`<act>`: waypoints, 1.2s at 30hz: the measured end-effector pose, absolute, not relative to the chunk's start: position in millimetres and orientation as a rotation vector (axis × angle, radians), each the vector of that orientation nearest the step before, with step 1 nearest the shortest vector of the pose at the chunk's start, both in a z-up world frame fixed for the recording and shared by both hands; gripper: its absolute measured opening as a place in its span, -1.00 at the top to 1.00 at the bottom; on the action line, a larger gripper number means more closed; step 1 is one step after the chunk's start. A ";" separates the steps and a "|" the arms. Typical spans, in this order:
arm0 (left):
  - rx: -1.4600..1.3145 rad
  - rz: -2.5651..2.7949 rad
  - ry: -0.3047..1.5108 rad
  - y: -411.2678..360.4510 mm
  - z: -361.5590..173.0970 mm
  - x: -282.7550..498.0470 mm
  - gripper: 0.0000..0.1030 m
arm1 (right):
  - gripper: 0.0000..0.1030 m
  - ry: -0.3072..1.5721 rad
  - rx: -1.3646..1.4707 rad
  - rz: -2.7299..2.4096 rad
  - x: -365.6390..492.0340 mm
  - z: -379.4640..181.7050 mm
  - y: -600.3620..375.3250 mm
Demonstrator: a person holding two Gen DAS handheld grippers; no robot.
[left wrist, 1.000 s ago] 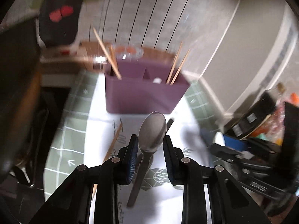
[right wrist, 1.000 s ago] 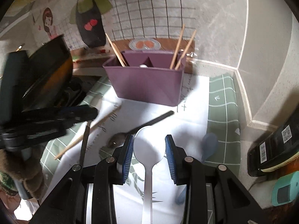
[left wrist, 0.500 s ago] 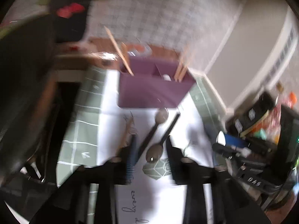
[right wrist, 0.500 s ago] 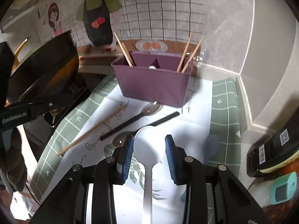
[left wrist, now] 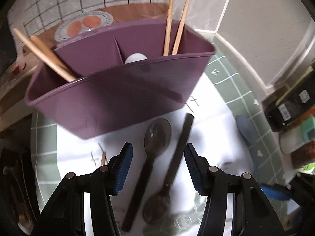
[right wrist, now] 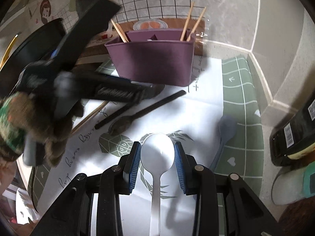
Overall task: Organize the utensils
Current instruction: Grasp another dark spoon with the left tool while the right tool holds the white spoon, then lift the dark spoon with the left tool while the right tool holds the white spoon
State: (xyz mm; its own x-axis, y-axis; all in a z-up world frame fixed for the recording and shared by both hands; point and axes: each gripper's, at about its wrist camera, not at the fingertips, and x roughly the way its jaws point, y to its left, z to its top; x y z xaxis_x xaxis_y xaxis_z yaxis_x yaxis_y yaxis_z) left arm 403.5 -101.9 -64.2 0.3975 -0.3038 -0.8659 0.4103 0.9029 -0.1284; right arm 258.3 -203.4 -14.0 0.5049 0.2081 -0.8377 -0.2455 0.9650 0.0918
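The purple plastic utensil box (left wrist: 118, 90) blocks the way ahead of the left tool (left wrist: 156, 164), whose jaws are opening over two dark long-handled spoons (left wrist: 157, 135) lying on the white printed mat (left wrist: 212, 137). Wooden chopsticks (left wrist: 175, 19) stick up from the box's right compartment, and more lean out at its left end (both narrow the way in from above). Right of the mat, a blue spoon (right wrist: 226, 129) lies on the green grid cloth (right wrist: 244, 106), and dark packages (right wrist: 293, 133) crowd the table edge. The middle compartment looks mostly free
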 end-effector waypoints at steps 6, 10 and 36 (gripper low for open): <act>0.053 -0.421 1.141 -97.3 -85.1 430.7 -0.06 | 0.37 1.027 -0.036 0.257 261.1 -20.8 -210.5; 0.079 -0.394 1.135 -106.7 -85.9 435.9 0.03 | 0.37 1.034 -0.032 0.236 265.4 -22.8 -216.9; -0.299 -0.403 0.702 25.0 41.7 243.9 0.55 | 0.38 0.934 -0.064 0.326 258.5 14.3 -192.4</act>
